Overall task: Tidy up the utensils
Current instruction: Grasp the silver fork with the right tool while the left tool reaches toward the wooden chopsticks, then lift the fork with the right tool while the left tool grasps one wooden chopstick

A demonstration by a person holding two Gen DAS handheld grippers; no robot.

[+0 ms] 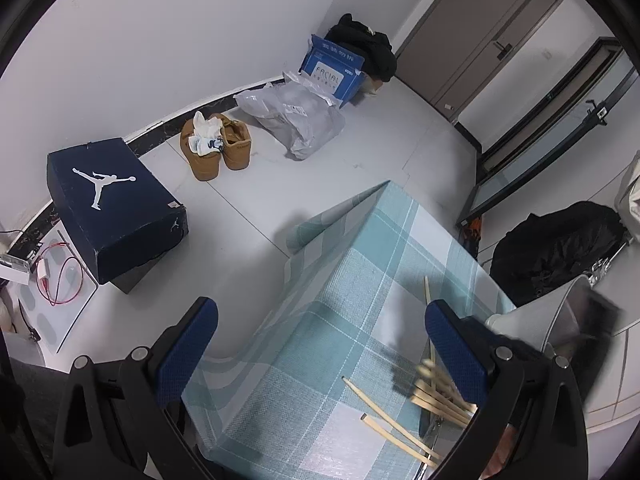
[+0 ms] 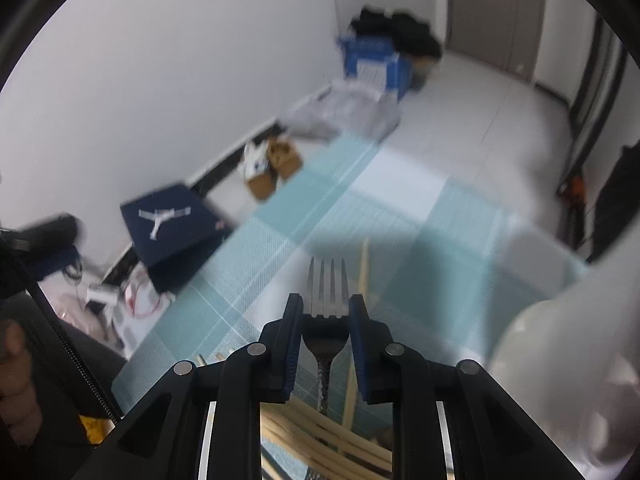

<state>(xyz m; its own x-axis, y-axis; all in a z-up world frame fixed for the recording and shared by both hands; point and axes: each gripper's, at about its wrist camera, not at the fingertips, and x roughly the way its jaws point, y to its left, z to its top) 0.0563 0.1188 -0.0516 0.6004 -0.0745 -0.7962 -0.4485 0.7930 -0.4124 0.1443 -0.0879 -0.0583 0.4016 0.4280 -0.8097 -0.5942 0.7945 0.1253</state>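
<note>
The right tongs [image 2: 325,308] stand narrow, blue pads clamped on a steel fork [image 2: 327,300] at its neck, tines pointing forward, handle running back between the jaws. Below it lie pale wooden chopsticks [image 2: 320,436] heaped on the surface [image 2: 400,200], which wears a teal checked cloth. The left tongs [image 1: 320,340] stand wide with nothing between the pads, over the cloth near its corner, more chopsticks [image 1: 400,428] just beside the right pad. A grey cup [image 1: 560,320] stands at the surface's right edge; its contents cannot be made out. Beyond the corner the floor lies open.
</note>
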